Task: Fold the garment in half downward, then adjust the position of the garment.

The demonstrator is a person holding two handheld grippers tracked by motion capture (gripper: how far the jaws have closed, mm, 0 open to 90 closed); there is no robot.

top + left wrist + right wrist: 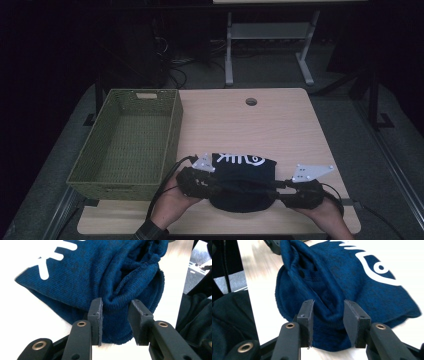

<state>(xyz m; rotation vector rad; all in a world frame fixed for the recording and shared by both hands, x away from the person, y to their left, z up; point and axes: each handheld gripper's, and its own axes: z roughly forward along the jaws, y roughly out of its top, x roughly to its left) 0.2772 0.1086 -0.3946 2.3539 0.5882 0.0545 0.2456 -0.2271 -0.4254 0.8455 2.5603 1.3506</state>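
Left tool point(115, 315): jaws spread a little, a bunched fold of the garment's hem standing between them; the pads look slack against the cloth, not biting it.
Right tool point(328, 315): the same from the other side, jaws parted with a ridge of knit between, seemingly loose.
Why so: each tool sits at one end of the near hem, likely to gather or let go of the fold evenly.
Garment point(243, 176): dark blue knit with a white fishbone print, lying folded on the worktop's point(280, 125) near edge, between both hands.
Basket point(172, 131): green woven, at the worktop's left, just beside the garment; nothing in it.
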